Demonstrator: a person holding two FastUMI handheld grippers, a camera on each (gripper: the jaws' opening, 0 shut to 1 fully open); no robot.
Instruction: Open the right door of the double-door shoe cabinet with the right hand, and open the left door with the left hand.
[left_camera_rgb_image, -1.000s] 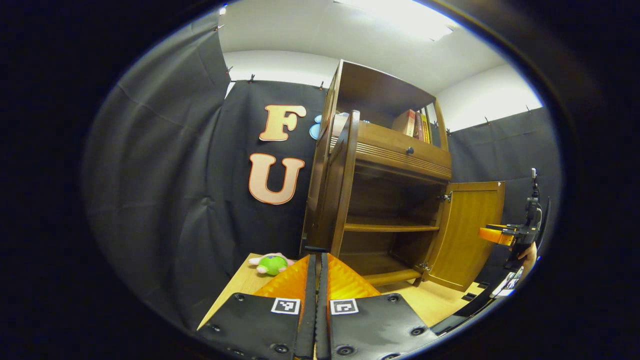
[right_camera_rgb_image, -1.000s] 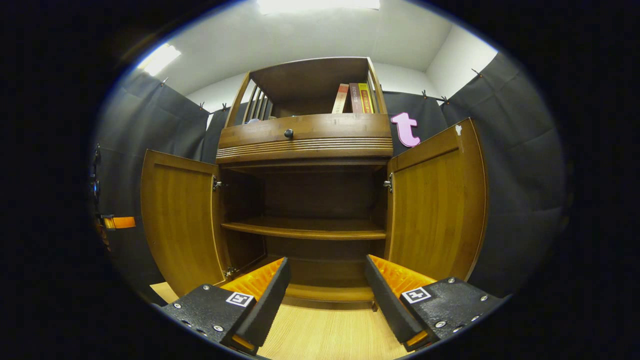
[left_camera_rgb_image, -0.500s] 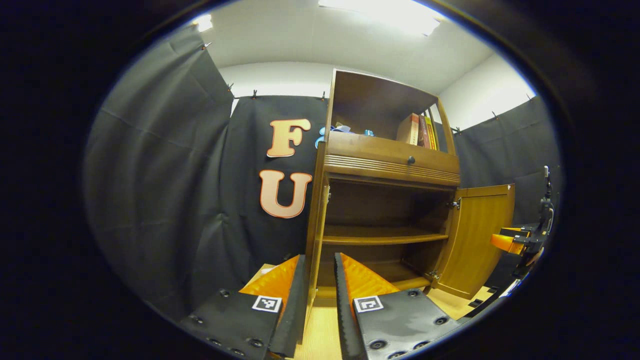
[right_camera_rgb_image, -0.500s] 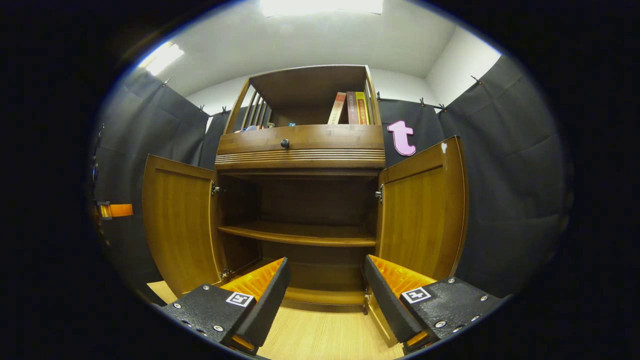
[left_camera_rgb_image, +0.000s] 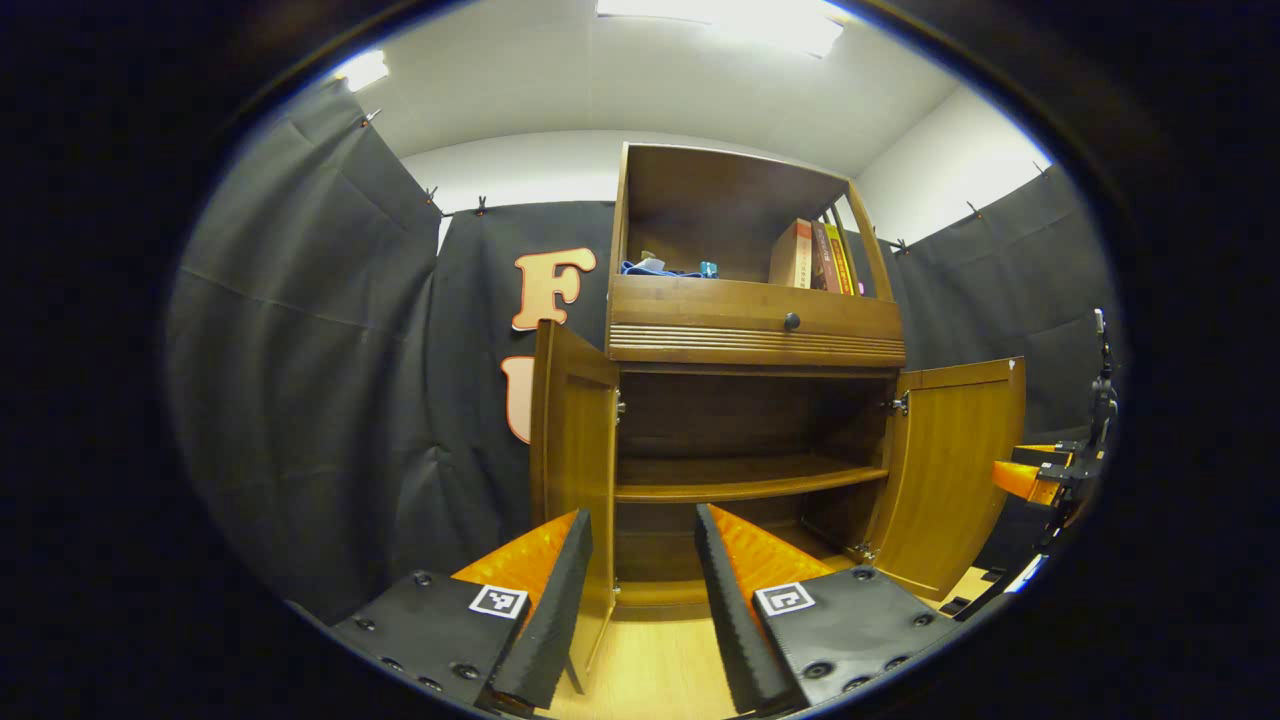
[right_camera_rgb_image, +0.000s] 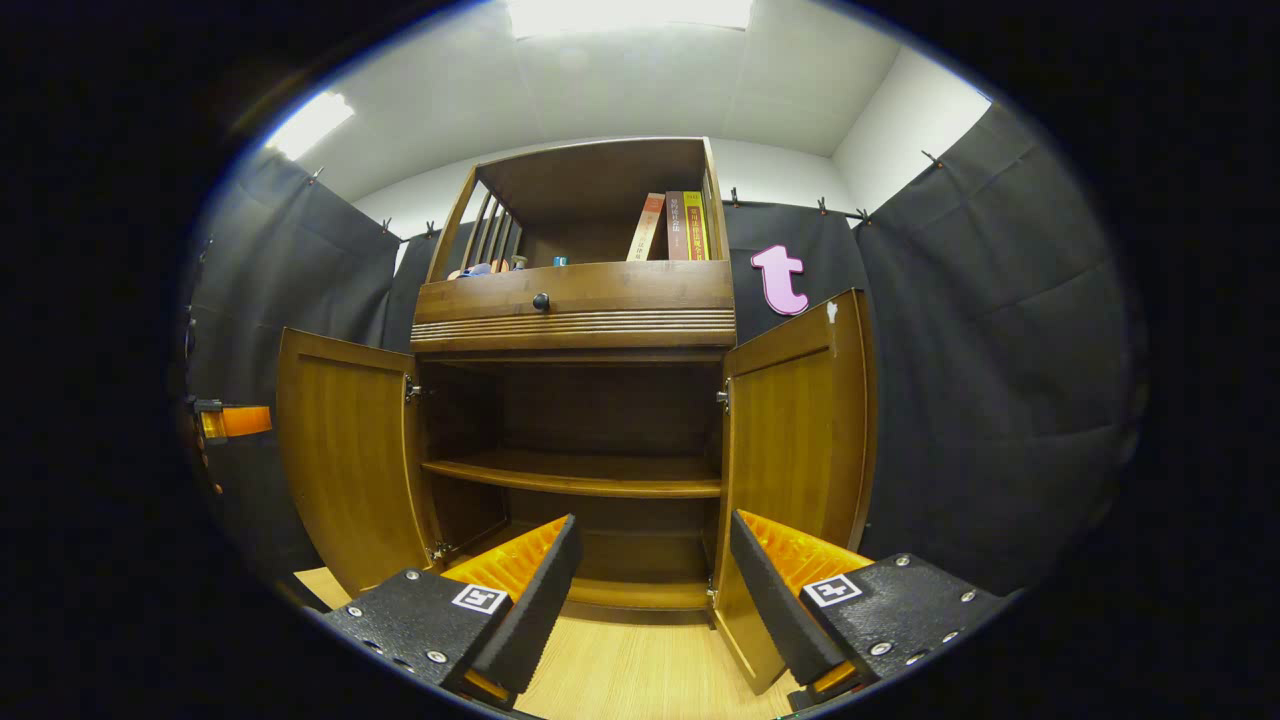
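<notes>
Both doors of the shoe cabinet (right_camera_rgb_image: 575, 400) stand wide open, the right door (right_camera_rgb_image: 795, 440) swung out on one side and the left door (left_camera_rgb_image: 572, 460) on the other, bare shelves on show between them. By the look of it, the task is done and nothing is left to pull. The right gripper (right_camera_rgb_image: 650, 590) hangs in front with fingers spread, holding nothing. The left gripper (left_camera_rgb_image: 640, 590) gapes too, empty, just beside its door.

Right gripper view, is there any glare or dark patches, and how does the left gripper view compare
Right gripper view: ceiling light blown out white; cabinet interior shadowed, edges bowed by the fisheye. Left gripper view: ceiling light also glares; lower shelf recess dark, door panels lit warmly. Both sharp.
</notes>
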